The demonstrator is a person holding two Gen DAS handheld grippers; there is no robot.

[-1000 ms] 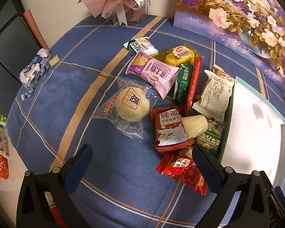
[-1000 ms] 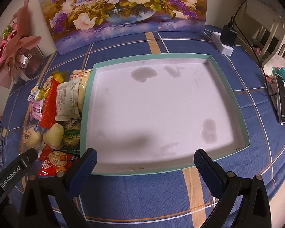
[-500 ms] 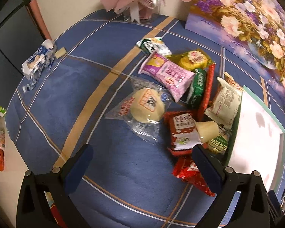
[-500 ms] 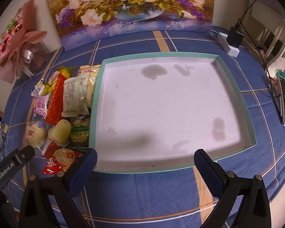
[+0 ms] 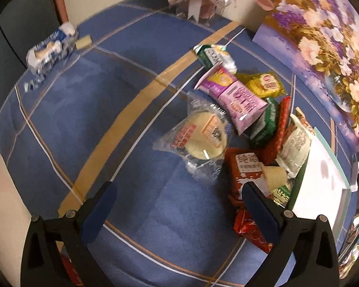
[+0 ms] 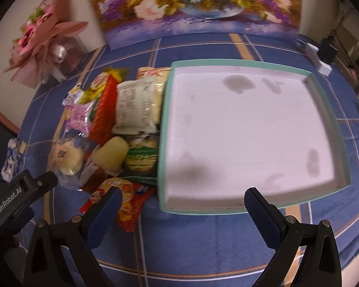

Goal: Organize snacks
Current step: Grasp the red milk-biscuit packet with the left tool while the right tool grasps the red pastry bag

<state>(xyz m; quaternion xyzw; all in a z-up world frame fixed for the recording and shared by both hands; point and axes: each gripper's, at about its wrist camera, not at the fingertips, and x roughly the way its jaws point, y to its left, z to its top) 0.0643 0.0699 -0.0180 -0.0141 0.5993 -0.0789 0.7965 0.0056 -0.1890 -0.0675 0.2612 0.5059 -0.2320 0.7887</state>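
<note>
— Where are we?
— Nothing packed yet: I've both claws wide open and empty, the left gripper (image 5: pixel 177 199) and right gripper (image 6: pixel 180 202) hovering.
— And the snacks?
— Piled against the tray's (image 6: pixel 164 129) left wall; the round bun (image 5: pixel 204 136) lies ahead of my left claw. I'd pinch that next.

Black tool (image 5: pixel 178 191) frames — blue ribbed pads (image 6: pixel 263 211), silver screws.
</note>
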